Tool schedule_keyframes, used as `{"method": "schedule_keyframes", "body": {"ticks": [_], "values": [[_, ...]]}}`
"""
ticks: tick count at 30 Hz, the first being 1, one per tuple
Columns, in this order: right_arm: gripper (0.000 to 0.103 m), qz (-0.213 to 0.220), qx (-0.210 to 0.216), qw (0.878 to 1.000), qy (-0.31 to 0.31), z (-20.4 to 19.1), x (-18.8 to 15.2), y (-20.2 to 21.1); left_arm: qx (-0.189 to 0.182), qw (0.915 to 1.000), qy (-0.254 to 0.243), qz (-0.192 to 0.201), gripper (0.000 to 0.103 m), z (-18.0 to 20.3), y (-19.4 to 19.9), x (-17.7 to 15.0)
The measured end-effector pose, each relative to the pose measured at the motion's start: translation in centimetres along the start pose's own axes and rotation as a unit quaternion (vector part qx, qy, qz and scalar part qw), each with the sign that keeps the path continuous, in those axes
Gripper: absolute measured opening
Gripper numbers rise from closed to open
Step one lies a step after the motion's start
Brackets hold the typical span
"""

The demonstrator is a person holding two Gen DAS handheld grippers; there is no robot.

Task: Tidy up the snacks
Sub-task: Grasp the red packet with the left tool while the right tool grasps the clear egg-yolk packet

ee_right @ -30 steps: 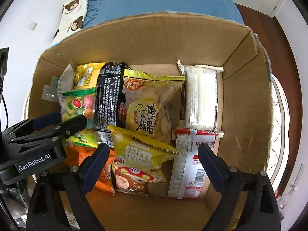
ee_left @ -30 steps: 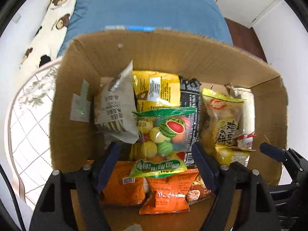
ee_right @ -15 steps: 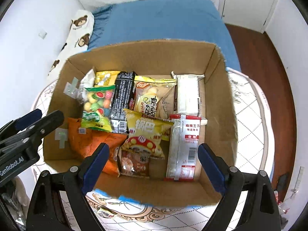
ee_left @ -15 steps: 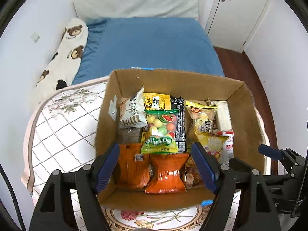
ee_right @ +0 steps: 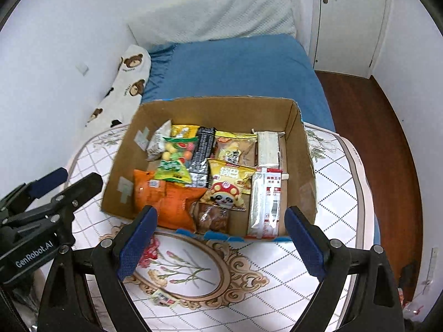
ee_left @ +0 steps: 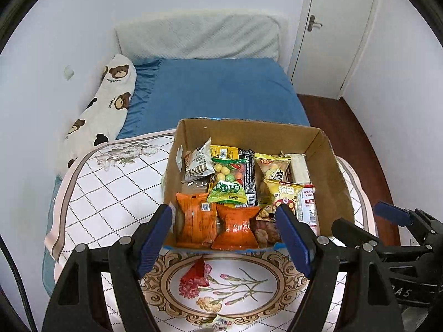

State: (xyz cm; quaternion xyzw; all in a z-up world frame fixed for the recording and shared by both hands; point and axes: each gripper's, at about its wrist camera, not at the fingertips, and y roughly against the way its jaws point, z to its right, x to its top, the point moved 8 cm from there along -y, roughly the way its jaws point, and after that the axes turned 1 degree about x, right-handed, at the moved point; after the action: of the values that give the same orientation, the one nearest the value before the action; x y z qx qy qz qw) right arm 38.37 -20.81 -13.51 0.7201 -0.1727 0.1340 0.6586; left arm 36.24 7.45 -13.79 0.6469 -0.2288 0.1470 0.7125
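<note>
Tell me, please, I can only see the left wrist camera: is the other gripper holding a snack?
Observer: No. The right gripper is open and there is nothing in it.
Operator: What's the picture on the yellow bag? My gripper hides it.
Observer: The yellow bag shows a cartoon panda wearing a red mushroom hat.
Operator: Is anything written on my gripper?
Observer: Yes. The left gripper has a label on its side that reads GenRobot.AI.
</note>
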Motion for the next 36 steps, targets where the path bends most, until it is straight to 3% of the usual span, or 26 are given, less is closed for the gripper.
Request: {"method": "schedule_keyframes", "body": {"ticks": [4,7,8,9,10,12,18,21,23,26,30,36], "values": [[0.095,-0.001,0.023,1.0,-0.005,-1.1,-1.7,0.5,0.011,0.9999,0.005,-0.005,0.076,-1.4,0.8,-1.9],[0.094,-0.032,0.055,0.998,-0.017,-2.2,-4.9,-1.2,0.043,0.999,0.001,-0.014,0.076,-3.5,0.4,-4.4],[0.092,-0.047,0.064,0.997,-0.02,-2.6,-6.1,-2.2,0.06,0.998,-0.002,-0.019,0.076,-4.4,0.1,-5.6],[0.083,-0.069,0.075,0.995,-0.024,-3.1,-7.7,-3.4,0.077,0.9967,-0.006,-0.025,0.076,-5.3,-0.4,-6.8],[0.071,-0.093,0.088,0.991,-0.027,-3.8,-9.3,-4.8,0.094,0.9948,-0.01,-0.038,0.076,-6.4,-1.0,-8.3],[0.065,-0.145,0.117,0.982,-0.037,-5.3,-12.9,-7.7,0.124,0.9897,-0.022,-0.068,0.076,-8.4,-2.6,-11.3],[0.068,-0.257,0.16,0.95,-0.078,-9.3,-21.0,-15.0,0.182,0.9737,-0.047,-0.129,0.076,-13.3,-6.3,-17.5],[0.068,-0.293,0.16,0.936,-0.112,-10.3,-23.8,-18.4,0.198,0.967,-0.057,-0.15,0.076,-14.8,-7.6,-19.5],[0.069,-0.304,0.142,0.935,-0.118,-10.6,-25.2,-20.3,0.203,0.9644,-0.062,-0.157,0.076,-15.3,-8.1,-20.2],[0.067,-0.312,0.123,0.936,-0.108,-11.1,-26.4,-22.0,0.201,0.9623,-0.075,-0.168,0.076,-15.3,-8.8,-20.7],[0.06,-0.289,0.105,0.95,-0.062,-11.0,-26.6,-21.5,0.181,0.9647,-0.094,-0.166,0.076,-14.1,-9.2,-19.8],[0.06,-0.244,0.051,0.966,-0.067,-5.5,-24.6,-19.4,0.091,0.9768,-0.071,-0.181,0.076,-10.1,-11.7,-17.2]]}}
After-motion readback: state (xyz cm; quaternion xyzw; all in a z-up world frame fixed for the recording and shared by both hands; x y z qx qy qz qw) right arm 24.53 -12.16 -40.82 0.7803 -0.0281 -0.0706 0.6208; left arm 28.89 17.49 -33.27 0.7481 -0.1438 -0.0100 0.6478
